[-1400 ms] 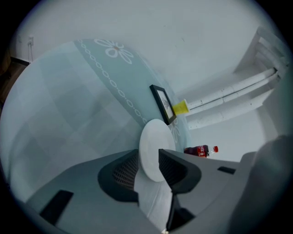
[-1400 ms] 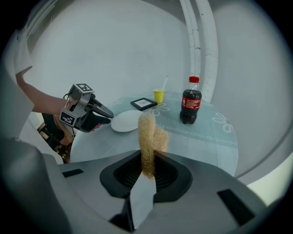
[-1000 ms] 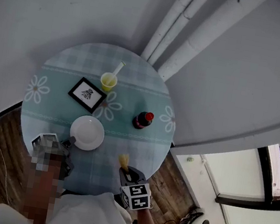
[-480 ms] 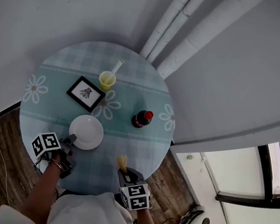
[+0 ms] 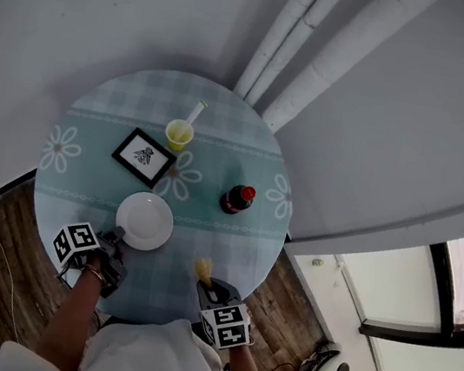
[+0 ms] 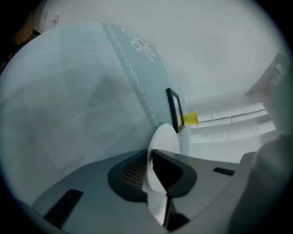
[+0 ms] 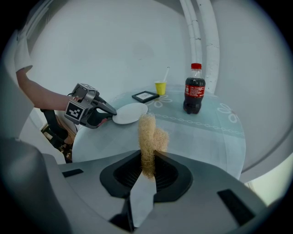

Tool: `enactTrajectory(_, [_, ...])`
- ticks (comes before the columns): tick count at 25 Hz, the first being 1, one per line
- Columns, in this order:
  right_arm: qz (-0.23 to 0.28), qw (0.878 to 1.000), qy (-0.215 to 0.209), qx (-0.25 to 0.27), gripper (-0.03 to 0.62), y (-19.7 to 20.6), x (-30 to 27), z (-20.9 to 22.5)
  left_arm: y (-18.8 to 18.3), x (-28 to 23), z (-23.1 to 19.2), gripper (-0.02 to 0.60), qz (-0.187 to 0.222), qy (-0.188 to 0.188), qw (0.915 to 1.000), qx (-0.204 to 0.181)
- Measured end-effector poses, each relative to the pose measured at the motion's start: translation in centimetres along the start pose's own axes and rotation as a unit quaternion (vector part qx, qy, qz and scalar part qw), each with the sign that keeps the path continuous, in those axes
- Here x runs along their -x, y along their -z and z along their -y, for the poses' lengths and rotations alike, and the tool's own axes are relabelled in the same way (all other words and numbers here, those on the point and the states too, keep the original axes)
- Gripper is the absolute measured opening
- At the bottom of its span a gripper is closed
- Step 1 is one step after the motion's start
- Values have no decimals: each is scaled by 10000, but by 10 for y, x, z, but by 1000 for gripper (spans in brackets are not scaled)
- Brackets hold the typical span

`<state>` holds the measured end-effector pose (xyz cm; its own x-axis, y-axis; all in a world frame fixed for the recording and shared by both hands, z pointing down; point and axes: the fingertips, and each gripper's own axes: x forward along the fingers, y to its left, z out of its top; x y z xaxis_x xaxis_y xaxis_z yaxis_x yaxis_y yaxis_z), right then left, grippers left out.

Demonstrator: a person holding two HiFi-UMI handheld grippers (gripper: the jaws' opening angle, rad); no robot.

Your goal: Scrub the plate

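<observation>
Plate (image 5: 146, 220), lower left on bench (image 5: 140, 103): stiff, smooth, likely slippery, breakable; near rim pinched by just-closed fingers (image 6: 173, 172) of left gripper (image 5: 121, 233). Soft scrubber (image 7: 149, 136) nipped in right gripper (image 7: 147, 170).

Right gripper (image 7: 147, 170) clamping scrubber (image 7: 149, 136), left gripper (image 7: 111, 112) on plate (image 7: 133, 112)

I am looking steeply down from head height onto the whole round table (image 5: 113, 107). My left gripper view is skimming the tabletop, right up against the plate (image 6: 165, 135) (almost edge-on). My right gripper view is facing across the table from farther back, sharing plate and bottle (image 7: 194, 93) with the head view.
</observation>
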<state>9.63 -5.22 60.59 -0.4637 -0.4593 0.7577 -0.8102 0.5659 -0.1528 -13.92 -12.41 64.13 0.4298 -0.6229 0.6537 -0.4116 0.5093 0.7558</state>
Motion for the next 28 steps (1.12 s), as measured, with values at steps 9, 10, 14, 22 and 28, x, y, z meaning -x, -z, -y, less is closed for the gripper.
enactTrajectory(9, [-47,9997,-176,187,69,-8,-8,-6,12,5,14,24,100,340,9993,-91])
enactTrajectory(10, [-44,9996,-193,198,69,-9,-8,-7,12,6,16,21,106,421,9990,-109])
enactTrajectory(14, [-19,9993,-261,261,69,-14,-13,-10,13,11,27,17,60,693,9973,-230])
enactTrajectory(22, [113,9990,-268,334,67,-32,-19,-10,28,22,39,14,-270,897,9912,-931])
enactTrajectory(28, [183,9987,-201,424,67,-45,-23,-5,47,29,39,14,-576,1064,9855,-1192])
